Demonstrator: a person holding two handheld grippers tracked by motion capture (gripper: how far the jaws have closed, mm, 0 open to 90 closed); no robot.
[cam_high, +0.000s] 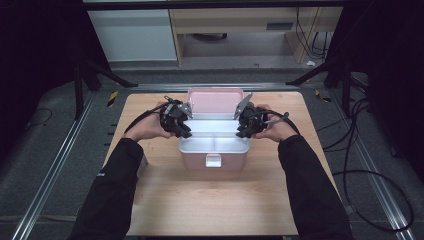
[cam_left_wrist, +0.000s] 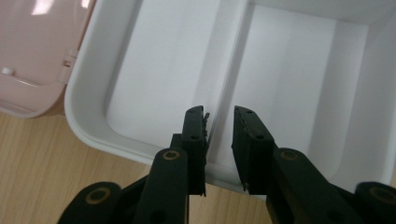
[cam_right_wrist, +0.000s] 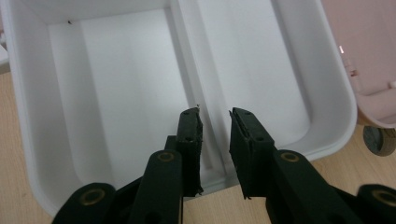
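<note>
a pink box (cam_high: 214, 159) sits near the middle of the table (cam_high: 210, 210), a bit toward the far edge, with its lid (cam_high: 215, 100) tipped back and open. inside it rests a white tray (cam_high: 214, 142) with a wall down its middle that makes two empty parts. the left gripper (cam_high: 184, 131) is at the left end of the tray and the right gripper (cam_high: 243, 131) is at the right end. in the left gripper view the two black jaws stand a little apart, one on each side of the middle wall where it meets the rim (cam_left_wrist: 93, 137), with a gap showing, so they are not squeezing it yet. the right gripper view shows the same thing at the other end (cam_right_wrist: 336, 140). no earlier picture is here, so only this is clear: both tools are open over the wall and hold nothing. the tray looks light, thin, hard and smooth, so it may slip or tilt. a good place to hold is the middle wall at both ends, lifting both sides evenly.
</note>
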